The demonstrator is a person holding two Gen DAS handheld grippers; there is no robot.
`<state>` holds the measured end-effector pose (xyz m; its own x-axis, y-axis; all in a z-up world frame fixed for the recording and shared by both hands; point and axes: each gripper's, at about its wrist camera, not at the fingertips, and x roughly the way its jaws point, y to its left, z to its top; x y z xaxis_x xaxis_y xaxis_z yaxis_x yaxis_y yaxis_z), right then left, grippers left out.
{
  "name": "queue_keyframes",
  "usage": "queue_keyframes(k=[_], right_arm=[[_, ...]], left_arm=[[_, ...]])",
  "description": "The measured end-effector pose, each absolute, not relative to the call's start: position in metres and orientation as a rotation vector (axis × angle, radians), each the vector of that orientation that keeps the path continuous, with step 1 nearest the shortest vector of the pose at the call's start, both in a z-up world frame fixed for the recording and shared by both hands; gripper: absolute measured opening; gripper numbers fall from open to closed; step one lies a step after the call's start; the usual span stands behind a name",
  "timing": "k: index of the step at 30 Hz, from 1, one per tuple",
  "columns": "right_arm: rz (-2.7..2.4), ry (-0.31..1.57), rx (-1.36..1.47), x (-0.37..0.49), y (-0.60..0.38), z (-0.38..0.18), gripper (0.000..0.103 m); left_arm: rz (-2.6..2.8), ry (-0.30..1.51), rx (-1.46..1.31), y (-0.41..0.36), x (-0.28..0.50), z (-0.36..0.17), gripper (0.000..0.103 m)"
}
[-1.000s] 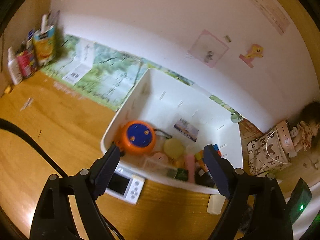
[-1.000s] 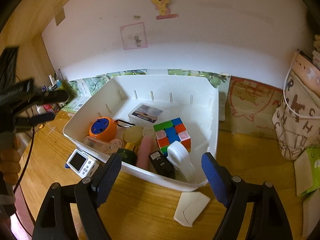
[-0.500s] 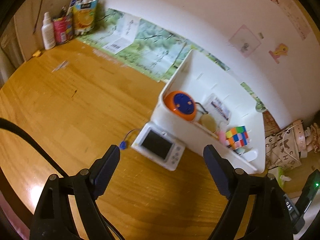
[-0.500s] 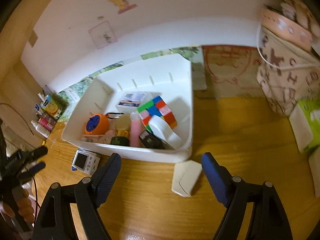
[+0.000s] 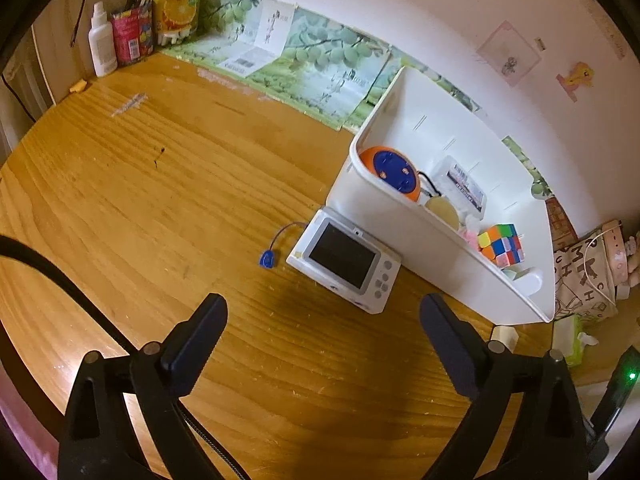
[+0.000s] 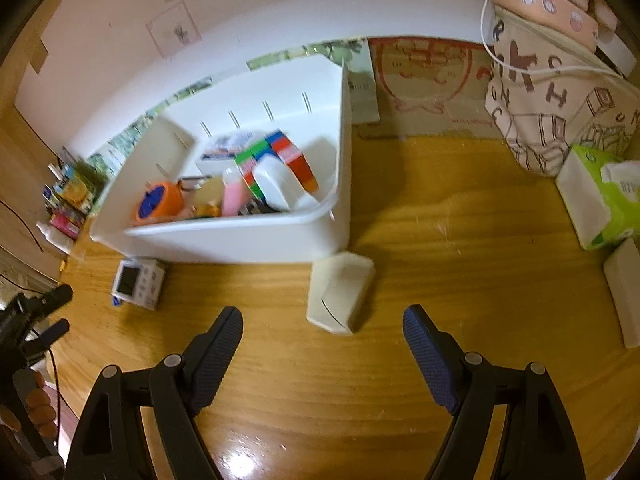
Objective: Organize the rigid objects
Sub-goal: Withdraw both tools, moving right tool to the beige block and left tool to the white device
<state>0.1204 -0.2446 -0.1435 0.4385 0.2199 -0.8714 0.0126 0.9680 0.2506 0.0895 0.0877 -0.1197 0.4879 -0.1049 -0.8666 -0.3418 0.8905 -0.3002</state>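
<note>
A white bin (image 5: 432,236) (image 6: 240,240) stands on the wooden table and holds an orange-and-blue round toy (image 5: 394,168), a colour cube (image 5: 502,244) (image 6: 280,152), a clear labelled box (image 5: 464,184) and other small items. A small white camera with a screen (image 5: 346,266) (image 6: 138,278) lies on the table against the bin's near wall. A cream box (image 6: 340,292) lies in front of the bin. My left gripper (image 5: 320,320) is open and empty just short of the camera. My right gripper (image 6: 322,330) is open and empty just short of the cream box.
Bottles and a juice carton (image 5: 176,4) stand at the far left corner. A patterned bag (image 6: 560,96), a green tissue box (image 6: 600,196) and a white block (image 6: 626,292) sit at the right. A green-print sheet (image 5: 304,68) lies along the wall.
Both grippers have pulled back from over the bin and dropped lower. The left now faces the camera, the right faces the cream box. Both stayed open.
</note>
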Motion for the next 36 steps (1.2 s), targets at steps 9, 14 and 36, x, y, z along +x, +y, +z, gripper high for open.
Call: queue_keyframes(k=[9, 14, 36], right_arm=[[0.07, 1.151, 0.239, 0.117, -0.24, -0.165, 0.083], [0.055, 1.162, 0.255, 0.121, -0.241, -0.173, 0.083], [0.109, 1.144, 0.102, 0.146, -0.233, -0.192, 0.083]], left_arm=[[0.179, 1.118, -0.529, 0.081, 0.097, -0.142, 0.098], [0.217, 1.134, -0.598, 0.08, 0.103, -0.154, 0.098], [0.356, 1.126, -0.695, 0.082, 0.14, -0.183, 0.098]])
